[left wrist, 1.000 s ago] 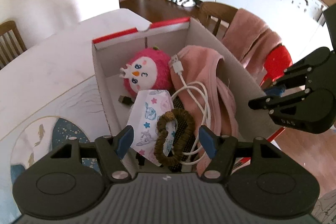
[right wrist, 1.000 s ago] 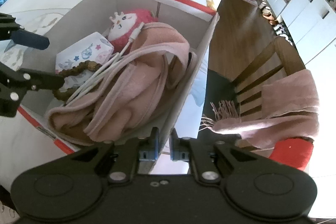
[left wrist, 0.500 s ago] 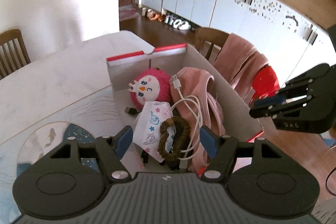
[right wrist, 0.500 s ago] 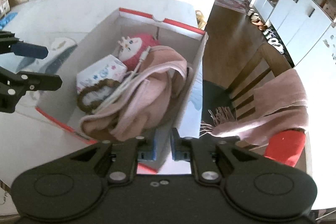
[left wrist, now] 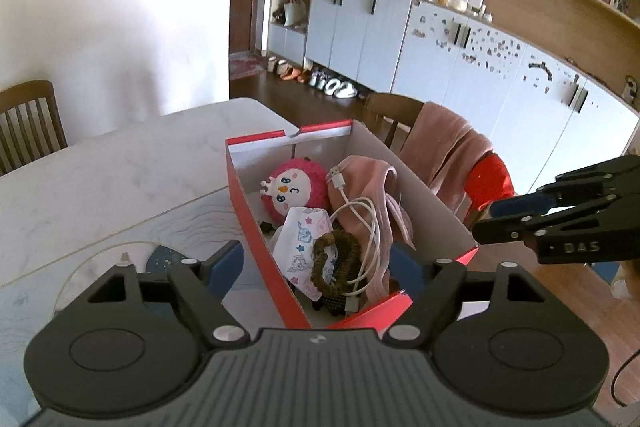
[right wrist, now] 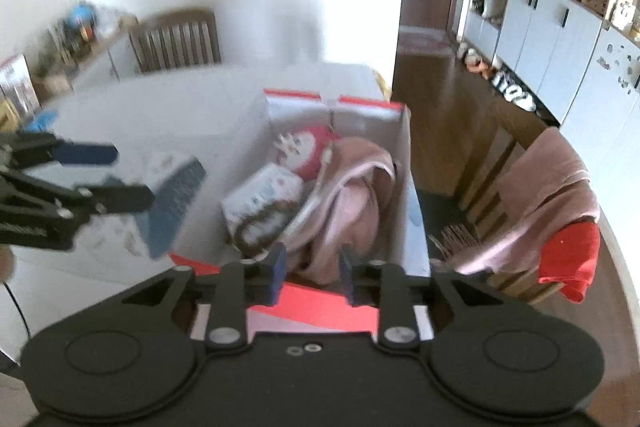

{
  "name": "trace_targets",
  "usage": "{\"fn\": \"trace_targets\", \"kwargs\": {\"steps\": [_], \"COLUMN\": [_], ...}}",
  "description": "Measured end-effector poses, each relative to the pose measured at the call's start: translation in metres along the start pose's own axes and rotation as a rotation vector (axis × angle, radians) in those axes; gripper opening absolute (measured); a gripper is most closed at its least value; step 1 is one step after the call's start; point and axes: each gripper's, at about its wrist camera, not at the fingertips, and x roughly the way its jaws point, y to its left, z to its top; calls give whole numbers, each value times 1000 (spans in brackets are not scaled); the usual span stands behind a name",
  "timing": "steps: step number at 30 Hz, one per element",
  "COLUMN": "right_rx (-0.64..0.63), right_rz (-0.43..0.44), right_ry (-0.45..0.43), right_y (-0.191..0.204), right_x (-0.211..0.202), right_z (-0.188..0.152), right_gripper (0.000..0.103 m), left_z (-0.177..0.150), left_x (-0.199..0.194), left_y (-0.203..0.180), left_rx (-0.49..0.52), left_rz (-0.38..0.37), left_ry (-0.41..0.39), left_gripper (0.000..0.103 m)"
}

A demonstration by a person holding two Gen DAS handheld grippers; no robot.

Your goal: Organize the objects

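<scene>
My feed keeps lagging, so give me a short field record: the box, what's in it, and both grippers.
container: red and white cardboard box on the pale marble table
contents: pink plush toy, patterned face mask, brown hair scrunchie, white USB cable, pink cloth
left gripper: jaws just opened wider, empty
right gripper: jaws just opened, empty
outside box: pink towel over a wooden chair

Left tool [left wrist: 316, 267], jaws just widening, empty above the filled red box [left wrist: 264, 247].
</scene>
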Motion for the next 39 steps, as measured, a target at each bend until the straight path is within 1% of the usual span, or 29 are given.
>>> {"fn": "trace_targets", "kwargs": {"steps": [4,6,8,9,11,12,13,16,18,21,22,24,31,33,39], "right_rx": [22,36,47,57,72,81,85,88,92,94,93,101,124,126,112], "right_rz": [24,32,34,38,42,41,42,40,42,35,33,36,21,16,7], "right_ry": [-69,-102,-125,-137,-153,-162,-167,-178,-194,-223,-228,-233,-233,-236,-248], "right_y": [11,17,21,23,26,27,28,33,36,41,43,44,48,50,55], "right_x": [-19,-25,-29,-31,-32,-33,-34,-37,-39,-45,-46,-48,-50,-51,-54], "right_z": [-6,-11,-15,-18,-22,-24,-26,-34,-39,-45,-46,-49,-59,-61,-62], "right_gripper": [46,52,56,56,60,62,63,66,77,84,85,90,95,99,102], "left_z": [-7,-10,-14,-16,-19,-21,-23,-27,-30,-34,-36,-39,-49,-51,-56], "left_x": [-12,-18,-23,-27,-31,-34,-36,-43,-47,-52,-53,-54,-60,-62,-67], "left_y": [2,3,3,3,3,3,3,4,5,7,7,6,6,6,6], "left_rx": [-18,-20,-19,-18,-15,-15,-11,-4,-6,-15,-15,-15,-18,-18,-23], "left_rz": [-9,-10,-5,0,0,0,2,4,1,-4,-2,0,-14,-17,-27], "left_ry": [-29,-42,-55,-61,-70,-77,-84,-99,-109,-122,-124,-123,-130,-133,-149], "left_gripper": [84,86,86,86,92,99,102,102,103,103,103,103,103,103,103]}}
